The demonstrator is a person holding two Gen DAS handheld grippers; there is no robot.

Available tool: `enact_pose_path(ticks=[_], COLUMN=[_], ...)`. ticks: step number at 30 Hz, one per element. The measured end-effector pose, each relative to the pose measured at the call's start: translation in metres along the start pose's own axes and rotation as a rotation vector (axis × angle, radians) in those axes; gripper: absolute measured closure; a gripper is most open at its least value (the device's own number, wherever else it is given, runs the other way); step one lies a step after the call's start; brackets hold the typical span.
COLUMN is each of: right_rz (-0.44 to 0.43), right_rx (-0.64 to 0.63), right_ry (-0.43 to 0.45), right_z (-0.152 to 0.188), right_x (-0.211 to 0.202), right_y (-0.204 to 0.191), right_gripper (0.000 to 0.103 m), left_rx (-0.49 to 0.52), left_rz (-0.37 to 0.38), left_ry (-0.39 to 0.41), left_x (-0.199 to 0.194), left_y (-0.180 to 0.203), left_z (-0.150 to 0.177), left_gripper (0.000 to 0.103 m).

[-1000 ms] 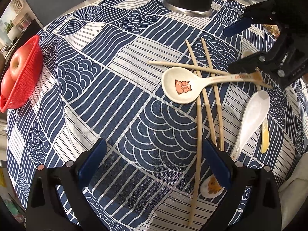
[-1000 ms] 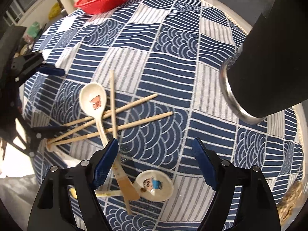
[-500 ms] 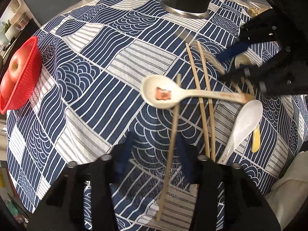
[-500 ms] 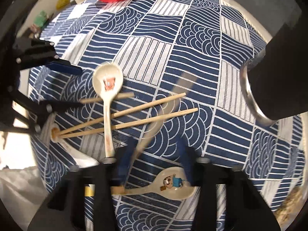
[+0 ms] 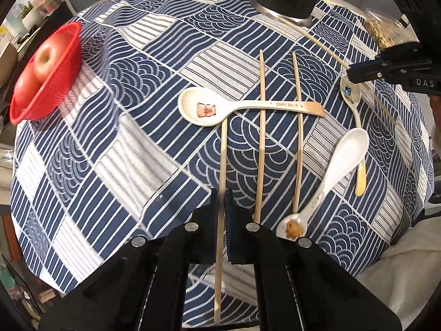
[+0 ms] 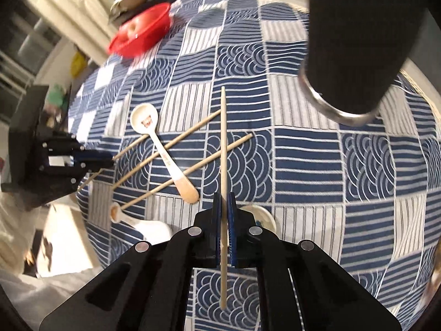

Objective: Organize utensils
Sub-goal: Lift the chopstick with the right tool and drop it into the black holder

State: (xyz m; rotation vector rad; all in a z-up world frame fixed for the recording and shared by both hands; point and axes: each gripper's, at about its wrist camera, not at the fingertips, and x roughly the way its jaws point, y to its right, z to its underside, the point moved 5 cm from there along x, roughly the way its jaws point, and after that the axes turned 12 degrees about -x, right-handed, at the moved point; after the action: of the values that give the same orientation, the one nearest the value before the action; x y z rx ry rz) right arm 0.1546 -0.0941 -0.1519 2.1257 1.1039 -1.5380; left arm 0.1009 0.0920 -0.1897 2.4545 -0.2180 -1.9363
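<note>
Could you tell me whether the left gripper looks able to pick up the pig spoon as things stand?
Probably not yet: the left gripper is shut on a chopstick, and two other chopsticks lie across the pig spoon's handle.

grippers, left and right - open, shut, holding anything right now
Left gripper: shut on a chopstick.
Right gripper: shut on another chopstick.

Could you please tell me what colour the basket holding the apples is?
The basket is red; the left wrist view shows it best.
</note>
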Motion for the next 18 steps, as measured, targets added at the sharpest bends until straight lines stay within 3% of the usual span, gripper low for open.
enact_pose_path(ticks=[10, 18], right_rz=[-0.015, 0.010], right_rx=[0.122, 0.189], right_ry=[0.105, 0.194], right_z=[0.028, 0.050], right_x=[-0.025, -0.054], right_y=[0.001, 0.001], right_gripper=[0.098, 0.098], left_rx=[-0.012, -0.037], left_rz=[-0.058, -0.015], left_ry=[-0.032, 0.026], left_x=[-0.028, -0.063], left_y=[-0.022, -0.028], left_z=[0.040, 0.053], left_gripper=[0.098, 0.098])
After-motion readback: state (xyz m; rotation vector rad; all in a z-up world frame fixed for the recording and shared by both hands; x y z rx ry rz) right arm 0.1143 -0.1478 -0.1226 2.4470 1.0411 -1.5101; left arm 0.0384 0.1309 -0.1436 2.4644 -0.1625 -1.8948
